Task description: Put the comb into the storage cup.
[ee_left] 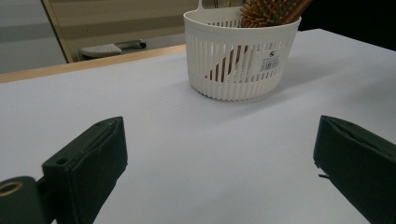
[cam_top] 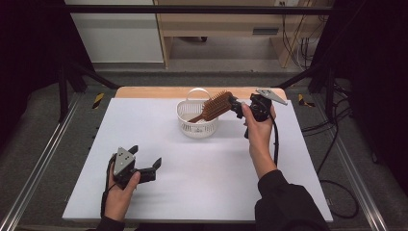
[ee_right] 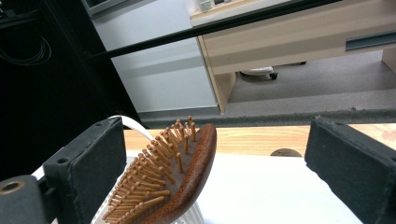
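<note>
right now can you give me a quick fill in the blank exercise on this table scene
1. The wooden hairbrush stands handle-down in the white ____.
2. The right tool has its jaws ____, with the brush head between them but the pads not pressing on it.
3. The left tool rests near the front of the white table with ____ between its jaws.
4. The bristles of the brush are made of ____.

Missing words: basket; open; nothing; wood
</note>
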The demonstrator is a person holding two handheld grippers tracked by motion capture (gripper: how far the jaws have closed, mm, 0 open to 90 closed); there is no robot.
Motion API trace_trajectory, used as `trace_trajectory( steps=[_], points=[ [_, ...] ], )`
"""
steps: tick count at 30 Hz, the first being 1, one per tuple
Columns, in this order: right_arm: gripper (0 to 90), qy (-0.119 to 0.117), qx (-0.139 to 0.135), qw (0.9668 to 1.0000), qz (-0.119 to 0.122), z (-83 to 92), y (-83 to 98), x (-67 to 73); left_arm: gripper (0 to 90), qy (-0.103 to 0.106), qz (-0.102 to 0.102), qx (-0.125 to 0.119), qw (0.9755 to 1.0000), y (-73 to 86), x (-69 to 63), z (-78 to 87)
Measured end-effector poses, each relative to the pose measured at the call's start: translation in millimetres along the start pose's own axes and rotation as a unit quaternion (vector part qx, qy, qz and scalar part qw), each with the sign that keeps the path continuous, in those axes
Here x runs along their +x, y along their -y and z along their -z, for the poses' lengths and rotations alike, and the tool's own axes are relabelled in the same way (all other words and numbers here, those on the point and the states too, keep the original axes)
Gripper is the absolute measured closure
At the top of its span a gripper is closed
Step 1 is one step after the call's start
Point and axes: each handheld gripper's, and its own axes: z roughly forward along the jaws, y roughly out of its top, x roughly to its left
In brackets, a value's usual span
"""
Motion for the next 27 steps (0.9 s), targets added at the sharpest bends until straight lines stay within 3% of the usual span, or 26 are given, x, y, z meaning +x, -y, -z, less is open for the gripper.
trace_trajectory(
  steps=[17,27],
  points=[
    [5.2,0.000,0.001,0.9997,0.025,18.1,-3.5,-8.9,3.0,-0.006,0.005,-0.007,0.9999,0.1,3.9,2.1],
    [5.4,-0.015,0.008,0.9992,0.036,30.5,-6.8,-10.1,2.9,-0.018,0.004,-0.018,0.9997,-1.9,9.6,8.6]
  ],
)
